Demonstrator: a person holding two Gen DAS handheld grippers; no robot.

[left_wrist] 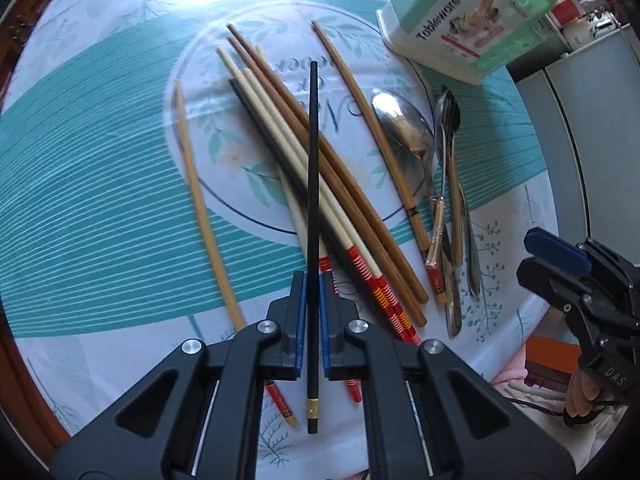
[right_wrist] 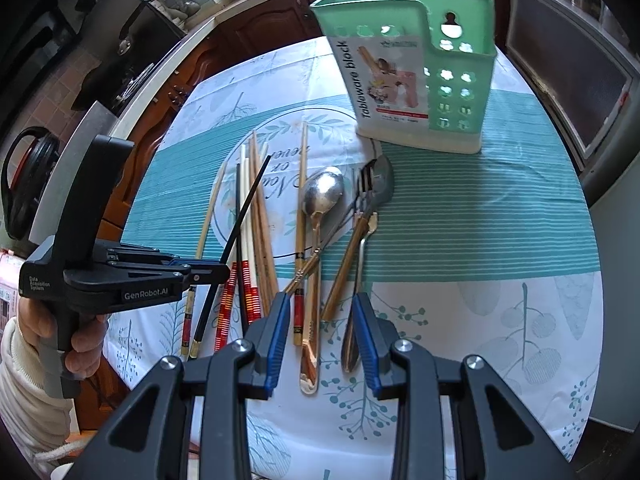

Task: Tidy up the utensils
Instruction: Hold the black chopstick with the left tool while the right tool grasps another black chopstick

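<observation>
My left gripper (left_wrist: pixel 313 280) is shut on a black chopstick (left_wrist: pixel 313 184) and holds it tilted above a pile of brown, cream and red-handled chopsticks (left_wrist: pixel 280 128); the black chopstick also shows in the right wrist view (right_wrist: pixel 240 228), held by the left gripper (right_wrist: pixel 216 270). A metal spoon (left_wrist: pixel 402 124), a fork (left_wrist: pixel 448 120) and more cutlery lie to the right of the pile. The green tableware holder (right_wrist: pixel 416 76) stands upright at the far side. My right gripper (right_wrist: pixel 320 312) is open and empty above the spoon handles (right_wrist: pixel 310 344); it also shows at the right edge of the left wrist view (left_wrist: pixel 556 256).
The round table carries a teal and white cloth (right_wrist: pixel 480 220). A single light chopstick (left_wrist: pixel 196 200) lies apart on the left. Wooden cabinets (right_wrist: pixel 256 24) stand behind the table, a metal surface (left_wrist: pixel 592 128) to the right.
</observation>
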